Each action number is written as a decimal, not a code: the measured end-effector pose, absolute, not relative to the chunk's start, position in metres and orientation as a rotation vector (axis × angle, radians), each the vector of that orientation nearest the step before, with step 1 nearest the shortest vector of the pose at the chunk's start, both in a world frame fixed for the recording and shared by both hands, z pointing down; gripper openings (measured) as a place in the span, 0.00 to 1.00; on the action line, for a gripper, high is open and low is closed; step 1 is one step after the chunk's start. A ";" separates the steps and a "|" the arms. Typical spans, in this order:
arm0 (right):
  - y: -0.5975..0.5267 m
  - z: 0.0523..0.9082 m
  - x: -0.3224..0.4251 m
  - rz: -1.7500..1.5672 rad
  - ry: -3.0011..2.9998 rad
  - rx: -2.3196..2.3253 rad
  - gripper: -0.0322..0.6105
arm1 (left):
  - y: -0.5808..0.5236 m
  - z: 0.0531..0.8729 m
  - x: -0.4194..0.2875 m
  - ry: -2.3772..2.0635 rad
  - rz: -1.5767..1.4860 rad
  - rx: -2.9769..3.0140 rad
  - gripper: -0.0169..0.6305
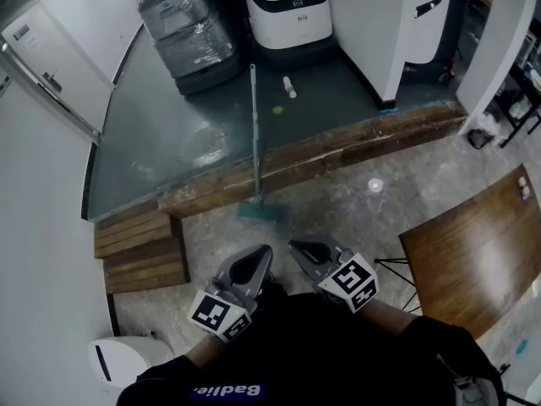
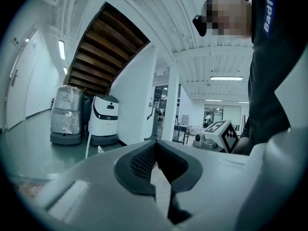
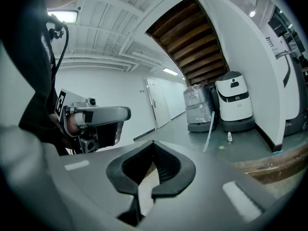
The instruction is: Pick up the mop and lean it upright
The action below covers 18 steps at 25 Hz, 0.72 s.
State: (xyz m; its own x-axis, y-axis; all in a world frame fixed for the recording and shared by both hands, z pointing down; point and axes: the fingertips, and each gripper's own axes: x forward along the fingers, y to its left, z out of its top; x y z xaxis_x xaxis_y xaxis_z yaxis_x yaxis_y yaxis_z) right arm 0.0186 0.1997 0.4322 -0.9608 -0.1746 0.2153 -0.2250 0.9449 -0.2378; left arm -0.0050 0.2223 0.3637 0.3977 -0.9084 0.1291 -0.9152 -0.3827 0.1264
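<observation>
Grey-green floor (image 1: 169, 150) ends at a wooden kerb (image 1: 355, 146); the mop (image 1: 254, 134) lies across that kerb, its head on the stone floor at the kerb's near edge, its handle reaching toward a white robot (image 1: 286, 11). Left gripper (image 1: 260, 254) and right gripper (image 1: 297, 247), held close to the person, are both closed on nothing, well short of the mop

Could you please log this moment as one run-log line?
teal long-handled mop: lying flat, untouched | left gripper: jaws shut, empty | right gripper: jaws shut, empty
</observation>
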 end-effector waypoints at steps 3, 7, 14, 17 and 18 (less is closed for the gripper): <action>0.188 0.436 0.010 0.382 -2.888 0.325 0.06 | 0.209 0.369 -0.015 -1.597 0.047 2.499 0.06; 0.167 0.439 -0.007 0.382 -2.862 0.385 0.06 | 0.185 0.374 -0.035 -1.537 0.019 2.518 0.06; 0.133 0.440 -0.075 0.389 -2.815 0.428 0.06 | 0.141 0.368 -0.102 -1.447 -0.037 2.567 0.06; 0.114 0.435 -0.106 0.388 -2.798 0.499 0.06 | 0.129 0.362 -0.138 -1.424 -0.069 2.577 0.06; 0.109 0.433 -0.116 0.382 -2.791 0.525 0.06 | 0.125 0.360 -0.150 -1.419 -0.077 2.577 0.06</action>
State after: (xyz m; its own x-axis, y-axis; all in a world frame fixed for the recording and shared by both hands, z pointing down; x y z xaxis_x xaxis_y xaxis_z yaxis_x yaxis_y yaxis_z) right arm -0.1157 0.1087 0.4333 -0.8963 -0.3138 0.3134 -0.3865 0.8993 -0.2047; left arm -0.1500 0.1255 0.3602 0.5382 -0.8413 0.0502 -0.8310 -0.5198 0.1980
